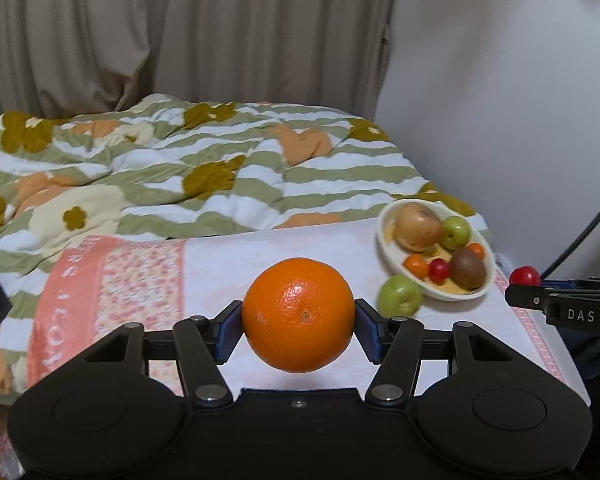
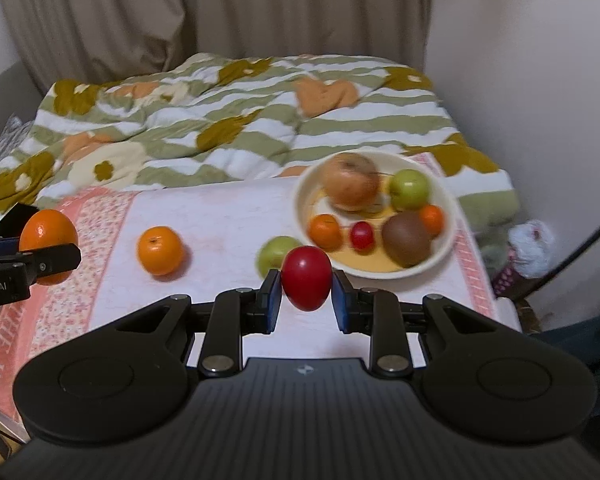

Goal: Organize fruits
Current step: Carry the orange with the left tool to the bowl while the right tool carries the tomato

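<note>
My left gripper (image 1: 299, 326) is shut on a large orange (image 1: 299, 314) and holds it above the towel; the orange also shows at the left in the right wrist view (image 2: 49, 240). My right gripper (image 2: 306, 294) is shut on a small red fruit (image 2: 306, 277), just in front of the white bowl (image 2: 450, 236). The bowl (image 1: 384, 254) holds a brownish apple (image 2: 351, 181), a green apple (image 2: 410, 189), a kiwi (image 2: 406, 238), two small oranges and a small red fruit (image 2: 361, 235). A green apple (image 1: 400, 295) lies beside the bowl. Another orange (image 2: 159, 250) lies on the towel.
A white and pink towel (image 2: 228, 216) covers the surface under the fruit. A striped flowered quilt (image 1: 180, 168) lies behind it. Curtains and a white wall stand at the back. A cable (image 1: 580, 240) runs at the right.
</note>
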Motion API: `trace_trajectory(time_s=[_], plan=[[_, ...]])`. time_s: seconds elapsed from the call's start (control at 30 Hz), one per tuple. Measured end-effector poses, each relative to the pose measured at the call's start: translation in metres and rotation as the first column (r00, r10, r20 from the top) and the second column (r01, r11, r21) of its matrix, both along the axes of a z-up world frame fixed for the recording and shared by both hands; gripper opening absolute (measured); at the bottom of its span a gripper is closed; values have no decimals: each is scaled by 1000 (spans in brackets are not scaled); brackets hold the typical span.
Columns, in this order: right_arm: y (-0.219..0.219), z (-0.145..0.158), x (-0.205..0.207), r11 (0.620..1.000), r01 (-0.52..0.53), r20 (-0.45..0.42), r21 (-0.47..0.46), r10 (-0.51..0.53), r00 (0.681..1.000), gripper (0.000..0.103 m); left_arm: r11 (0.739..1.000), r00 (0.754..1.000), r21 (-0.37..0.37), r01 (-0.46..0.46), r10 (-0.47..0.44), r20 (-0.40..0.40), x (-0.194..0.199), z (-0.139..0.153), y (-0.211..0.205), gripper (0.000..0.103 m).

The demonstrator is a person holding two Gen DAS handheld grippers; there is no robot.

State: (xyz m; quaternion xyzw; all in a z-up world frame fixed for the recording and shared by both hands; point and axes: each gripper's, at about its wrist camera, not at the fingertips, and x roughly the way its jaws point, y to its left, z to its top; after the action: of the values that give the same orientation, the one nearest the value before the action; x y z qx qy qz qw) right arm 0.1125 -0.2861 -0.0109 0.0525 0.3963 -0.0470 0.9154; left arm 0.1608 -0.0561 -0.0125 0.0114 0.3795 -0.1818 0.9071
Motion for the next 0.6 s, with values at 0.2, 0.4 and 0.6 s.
trace_trajectory(time_s=[0.2,0.4,0.6], plan=[[-44,2,1,1000,7,9,12,-7,1000,42,1000,1000,8,13,-13,3,4,-2,-45,63],[-88,-3,17,999,-38,-3,16,38,999,42,1000,1000,11,-5,5,-17,15,-13,-96,63],[-131,-14,44,996,-85,-18,24,86,996,42,999,999,40,10,-8,-36,31,-31,-150,63]])
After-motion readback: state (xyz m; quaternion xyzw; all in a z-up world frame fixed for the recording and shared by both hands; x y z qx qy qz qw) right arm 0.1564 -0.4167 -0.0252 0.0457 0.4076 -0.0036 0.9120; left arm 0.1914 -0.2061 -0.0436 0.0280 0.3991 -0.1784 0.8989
